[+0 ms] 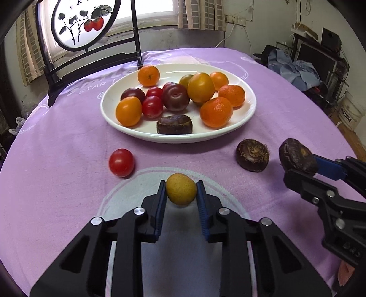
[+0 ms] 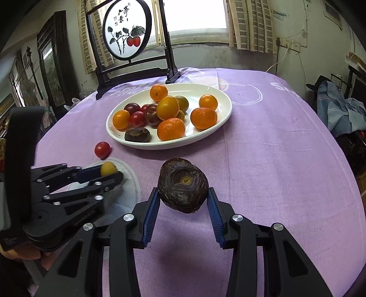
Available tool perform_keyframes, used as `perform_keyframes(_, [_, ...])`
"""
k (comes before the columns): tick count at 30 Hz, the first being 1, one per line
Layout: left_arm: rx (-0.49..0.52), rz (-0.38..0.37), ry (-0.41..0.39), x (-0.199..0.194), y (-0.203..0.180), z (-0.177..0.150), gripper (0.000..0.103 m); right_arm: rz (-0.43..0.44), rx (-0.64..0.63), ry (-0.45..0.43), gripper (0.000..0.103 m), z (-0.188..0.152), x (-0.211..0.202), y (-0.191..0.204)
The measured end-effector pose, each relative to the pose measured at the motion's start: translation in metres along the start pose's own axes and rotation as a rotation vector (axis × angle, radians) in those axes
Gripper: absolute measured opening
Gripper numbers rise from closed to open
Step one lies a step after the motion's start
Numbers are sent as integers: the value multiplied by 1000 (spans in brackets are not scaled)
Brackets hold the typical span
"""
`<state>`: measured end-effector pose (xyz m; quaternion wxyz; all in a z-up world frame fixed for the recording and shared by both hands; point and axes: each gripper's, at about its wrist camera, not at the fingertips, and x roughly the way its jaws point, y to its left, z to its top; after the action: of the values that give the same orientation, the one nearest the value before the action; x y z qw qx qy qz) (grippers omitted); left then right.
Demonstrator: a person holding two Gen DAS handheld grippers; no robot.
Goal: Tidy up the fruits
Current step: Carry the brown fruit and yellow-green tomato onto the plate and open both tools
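Left hand-held gripper (image 1: 181, 190): clenched on a small yellow fruit (image 1: 181, 189), above a clear plate (image 1: 219, 189).
Right hand-held gripper (image 2: 183, 196): grasping a dark brown water chestnut (image 2: 183, 187), seemingly lifted off the desk (image 2: 274, 148).
Loose nearby: red tomato (image 1: 121, 162), second chestnut (image 1: 252, 155).
Far: white plate (image 1: 109, 109) piled with fruit.

Wrist views — shared plate (image 1: 228, 134), apparently close

Curtained window (image 2: 194, 16) lights scuffed wall (image 2: 251, 61).
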<state>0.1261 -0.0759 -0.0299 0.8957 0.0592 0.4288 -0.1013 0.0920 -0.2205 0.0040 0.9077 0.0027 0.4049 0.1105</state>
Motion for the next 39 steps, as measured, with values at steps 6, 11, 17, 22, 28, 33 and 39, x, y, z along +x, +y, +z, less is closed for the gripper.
perform_keyframes(6, [-36, -44, -23, -22, 20, 9, 25, -11, -1, -48, 43, 4, -7, 3])
perform_keyframes(11, [-56, -57, -59, -32, 38, 36, 25, -5, -43, -93, 43, 23, -17, 17])
perform_keyframes(17, [-103, -16, -89, -22, 58, 74, 25, 23, -117, -112, 43, 60, -8, 44])
perform_keyframes(22, [-129, 22, -70, 5, 72, 99, 25, 28, -140, -106, 43, 87, 17, 57])
perform_keyframes(28, [-157, 42, -41, 35, 79, 120, 34, 45, -96, -50, 44, 100, 59, 58])
perform_keyframes(33, [-179, 78, -84, 39, 79, 122, 69, 44, -93, -76, 54, 99, 63, 55])
perform_keyframes(39, [-195, 67, -51, 36, 80, 112, 78, 60, -92, -73, 55, 93, 47, 42])
